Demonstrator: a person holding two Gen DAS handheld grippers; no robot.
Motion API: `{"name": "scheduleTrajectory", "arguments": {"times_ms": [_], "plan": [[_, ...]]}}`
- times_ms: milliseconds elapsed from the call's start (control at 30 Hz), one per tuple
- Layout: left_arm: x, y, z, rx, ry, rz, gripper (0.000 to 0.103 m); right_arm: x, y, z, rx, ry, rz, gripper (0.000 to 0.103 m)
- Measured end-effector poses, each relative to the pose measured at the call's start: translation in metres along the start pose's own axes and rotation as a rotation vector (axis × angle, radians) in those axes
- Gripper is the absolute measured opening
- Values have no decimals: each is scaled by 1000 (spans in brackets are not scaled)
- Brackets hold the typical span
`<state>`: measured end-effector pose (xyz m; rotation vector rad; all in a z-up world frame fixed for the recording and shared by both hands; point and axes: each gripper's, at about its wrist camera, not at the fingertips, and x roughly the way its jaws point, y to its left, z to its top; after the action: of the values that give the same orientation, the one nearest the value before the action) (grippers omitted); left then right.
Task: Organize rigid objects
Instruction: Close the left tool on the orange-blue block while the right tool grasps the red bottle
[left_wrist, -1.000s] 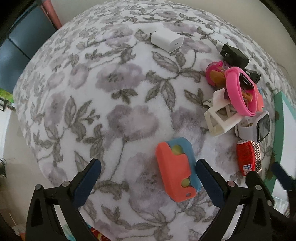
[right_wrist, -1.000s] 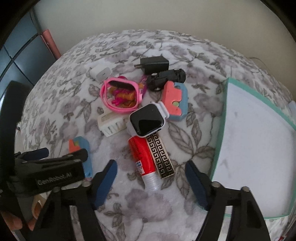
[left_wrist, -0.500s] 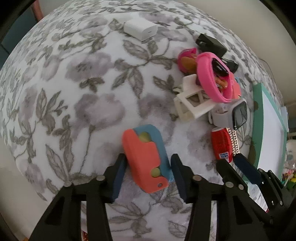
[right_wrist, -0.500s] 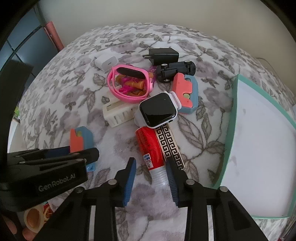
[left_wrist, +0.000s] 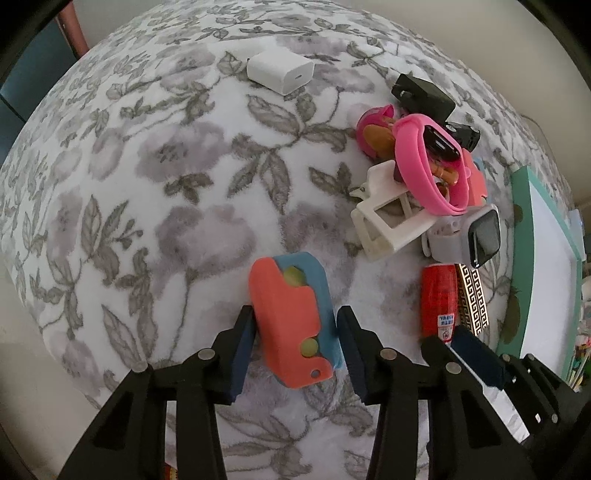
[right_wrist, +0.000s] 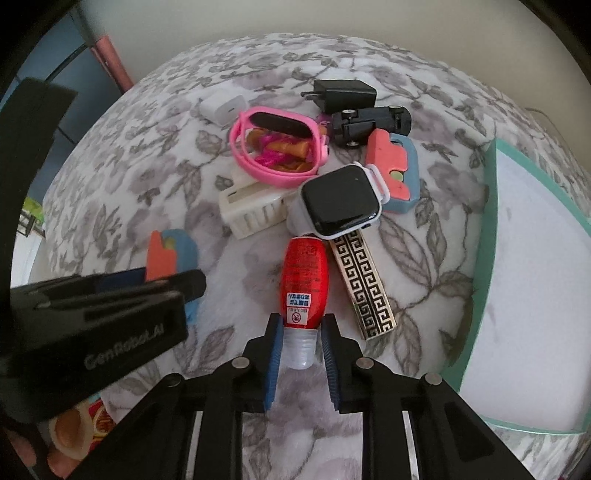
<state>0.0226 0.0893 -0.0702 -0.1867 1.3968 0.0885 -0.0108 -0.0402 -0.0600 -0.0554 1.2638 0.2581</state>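
A coral and blue plastic toy (left_wrist: 291, 317) lies on the floral blanket. My left gripper (left_wrist: 295, 332) is shut on it, a pad on each side. The toy also shows in the right wrist view (right_wrist: 171, 254) beside the left gripper's body. A small red bottle with a clear cap (right_wrist: 303, 284) lies on the blanket in front of the pile. My right gripper (right_wrist: 301, 341) is shut on the bottle's cap end. In the left wrist view the bottle (left_wrist: 439, 299) lies at the right with the right gripper's finger over its near end.
A pile holds a pink band (right_wrist: 277, 147), a white clip (right_wrist: 255, 210), a smartwatch (right_wrist: 341, 201), a gold patterned bar (right_wrist: 362, 284), a black toy car (right_wrist: 371, 123), a second coral-blue toy (right_wrist: 395, 170) and a black charger (right_wrist: 343, 94). A white charger (left_wrist: 280, 70) lies apart. A teal-rimmed white tray (right_wrist: 487, 229) is at the right.
Both grippers went from wide open to shut: the left closed on the coral and blue toy, the right moved forward and closed on the red bottle's cap end.
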Motion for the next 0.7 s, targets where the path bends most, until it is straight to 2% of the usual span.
{"name": "scheduleTrajectory", "arguments": {"times_ms": [233, 433, 700], "plan": [[8, -6, 2, 18, 6, 15, 47, 13, 4, 12, 5, 1, -13, 25], [9, -11, 2, 22, -1, 23, 47, 21, 13, 17, -23, -14, -60, 27], [6, -6, -4, 31, -7, 26, 47, 26, 25, 13, -25, -25, -80, 26]]}}
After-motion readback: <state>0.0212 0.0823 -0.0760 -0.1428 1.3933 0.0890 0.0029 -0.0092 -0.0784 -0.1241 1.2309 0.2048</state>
